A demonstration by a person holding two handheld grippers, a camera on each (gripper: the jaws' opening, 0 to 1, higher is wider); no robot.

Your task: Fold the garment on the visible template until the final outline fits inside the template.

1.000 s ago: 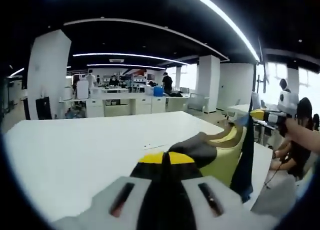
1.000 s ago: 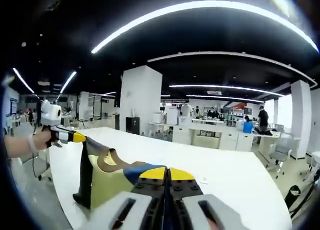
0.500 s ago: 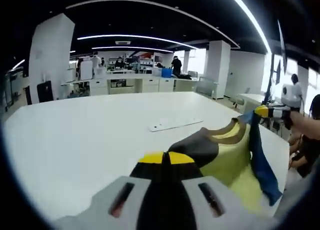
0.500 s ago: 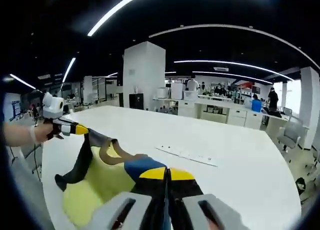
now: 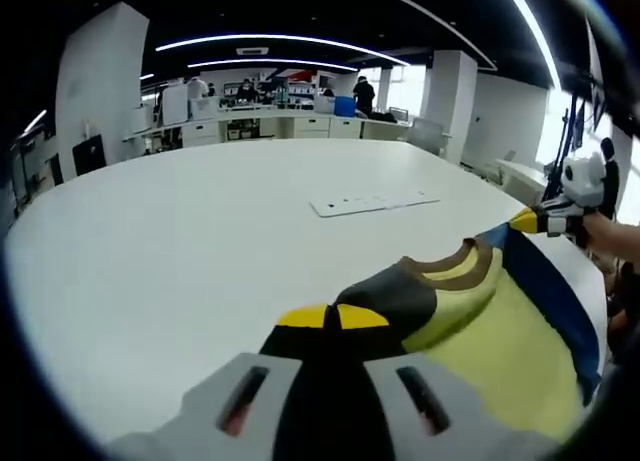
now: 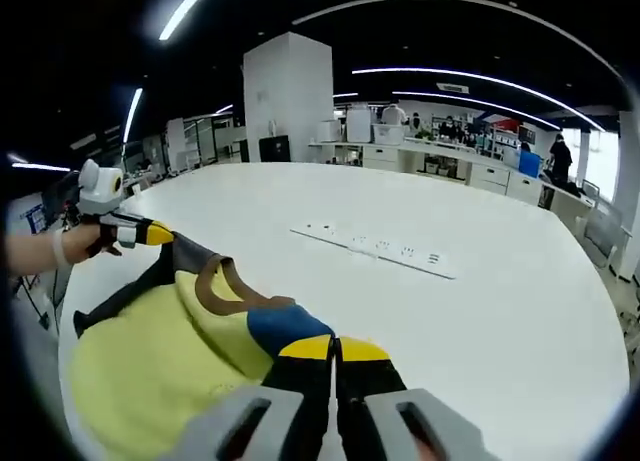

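A yellow garment (image 5: 500, 351) with a brown collar, one dark sleeve and one blue sleeve is stretched between the two grippers over a white table (image 5: 180, 251). My left gripper (image 5: 332, 317) is shut on its dark shoulder, and it appears at the left of the right gripper view as the left gripper (image 6: 155, 234), held by a hand. My right gripper (image 6: 335, 348) is shut on the blue shoulder (image 6: 285, 333); it enters the left gripper view as the right gripper (image 5: 525, 221). The yellow garment (image 6: 150, 366) spreads low toward the tabletop.
A white power strip (image 5: 372, 201) lies mid-table, seen also as the power strip (image 6: 378, 249). The wide white table (image 6: 520, 311) extends beyond it. Desks, pillars and several people stand in the far background. A person's hand (image 5: 610, 236) holds the right gripper.
Both grippers have dropped toward the table, and the garment has swung from hanging vertically to spreading flat over the near table edge. The grips are unchanged.
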